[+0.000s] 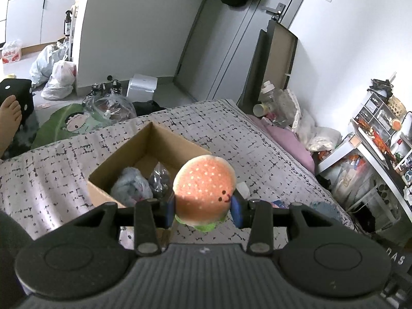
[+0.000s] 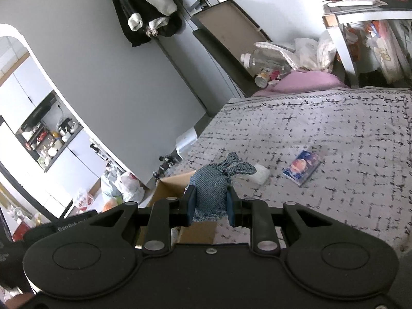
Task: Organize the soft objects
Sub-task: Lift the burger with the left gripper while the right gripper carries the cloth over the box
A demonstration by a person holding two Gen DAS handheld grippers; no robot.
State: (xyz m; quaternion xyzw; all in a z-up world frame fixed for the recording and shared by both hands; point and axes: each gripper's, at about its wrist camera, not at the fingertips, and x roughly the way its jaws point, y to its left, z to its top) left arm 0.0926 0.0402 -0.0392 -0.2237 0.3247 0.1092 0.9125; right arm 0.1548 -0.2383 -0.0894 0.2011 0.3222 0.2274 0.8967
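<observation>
Left tongs (image 1: pixel 203 209) pinch the burger plush (image 1: pixel 204 189) just past the cardboard box (image 1: pixel 103 193) rim; right tongs (image 2: pixel 209 202) squeeze a denim pouch (image 2: pixel 212 188) near it. Release early and either probably bounces onto the bed (image 2: pixel 322 134).

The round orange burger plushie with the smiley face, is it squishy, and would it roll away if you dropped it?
Probably squishy: the round orange burger plushie has fuzzy fabric and bulges past the left hand-held gripper pinching its base. Likely light, since that pinch alone holds it. Its domed bun might roll a little, though the grey patterned bedspread looks soft enough to stop it.
</observation>
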